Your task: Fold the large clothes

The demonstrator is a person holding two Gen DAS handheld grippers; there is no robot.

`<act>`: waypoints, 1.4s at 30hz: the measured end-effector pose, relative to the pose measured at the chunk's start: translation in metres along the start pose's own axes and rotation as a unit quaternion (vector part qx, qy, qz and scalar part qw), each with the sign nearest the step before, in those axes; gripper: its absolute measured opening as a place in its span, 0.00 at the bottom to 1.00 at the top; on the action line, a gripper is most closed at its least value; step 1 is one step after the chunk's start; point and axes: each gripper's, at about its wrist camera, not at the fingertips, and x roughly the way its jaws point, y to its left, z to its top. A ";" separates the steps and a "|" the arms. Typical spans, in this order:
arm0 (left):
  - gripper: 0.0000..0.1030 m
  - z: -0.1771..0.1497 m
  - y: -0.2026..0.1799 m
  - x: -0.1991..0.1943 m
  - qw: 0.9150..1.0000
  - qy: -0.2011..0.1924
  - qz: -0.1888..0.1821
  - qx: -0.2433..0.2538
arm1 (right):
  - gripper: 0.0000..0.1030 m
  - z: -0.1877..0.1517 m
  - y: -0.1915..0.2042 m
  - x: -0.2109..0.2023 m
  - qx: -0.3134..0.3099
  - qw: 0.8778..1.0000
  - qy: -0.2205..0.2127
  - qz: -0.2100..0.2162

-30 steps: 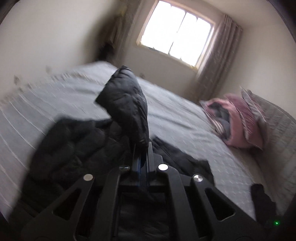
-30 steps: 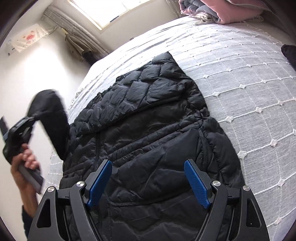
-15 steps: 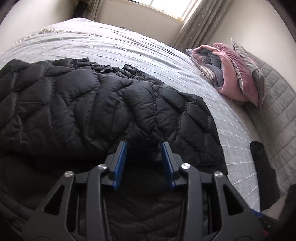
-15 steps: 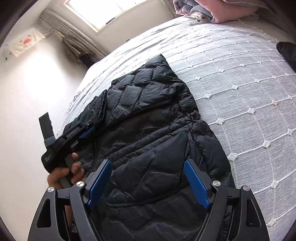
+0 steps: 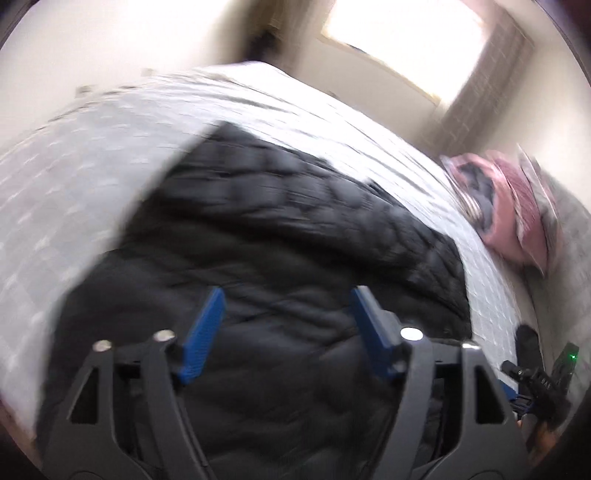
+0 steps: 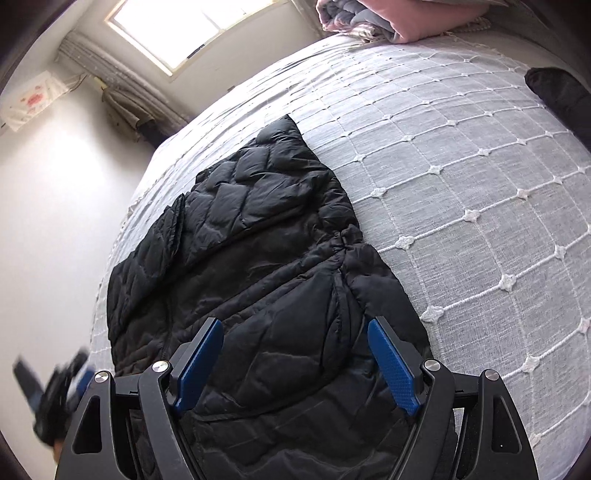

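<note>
A black quilted puffer jacket (image 6: 258, 251) lies flat on the grey bedspread (image 6: 461, 192), its sleeves folded in over the body. In the blurred left wrist view the same jacket (image 5: 295, 236) fills the middle. My left gripper (image 5: 288, 306) hovers above it with its blue pads wide apart and still opening; nothing sits between them. My right gripper (image 6: 295, 343) stands open over the jacket's near part, holding nothing. The left gripper (image 6: 55, 391) also shows as a blur at the lower left of the right wrist view.
Folded pink and grey bedding (image 5: 502, 218) is piled at the head of the bed, also seen as bedding (image 6: 388, 18) at the top. A dark cloth item (image 6: 561, 99) lies at the bed's right edge. A window (image 6: 177, 22) and curtain back the room.
My left gripper carried the lifted sleeve over and laid it across the jacket, let it go, then pulled back toward the near edge with its jaws spread. The right gripper barely moved.
</note>
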 end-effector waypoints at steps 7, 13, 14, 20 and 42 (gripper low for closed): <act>0.79 -0.037 0.098 -0.044 0.996 -0.042 0.069 -0.031 | 0.79 -0.008 0.029 -0.026 -0.064 0.995 -0.067 -0.030; 0.79 -0.047 0.156 -0.057 0.994 -0.019 0.037 -0.100 | 0.84 -0.021 0.056 -0.061 -0.120 0.980 -0.152 -0.035; 0.79 -0.048 0.159 -0.060 0.994 -0.024 0.040 -0.100 | 0.85 -0.026 0.059 -0.069 -0.127 0.977 -0.168 -0.030; 0.79 -0.063 0.186 -0.061 0.993 0.008 0.003 -0.117 | 1.00 -0.057 0.063 -0.093 -0.160 0.957 -0.233 -0.060; 0.63 -0.103 0.165 -0.065 0.996 0.073 -0.051 -0.026 | 0.96 -0.114 -0.075 -0.081 0.037 0.998 -0.030 -0.048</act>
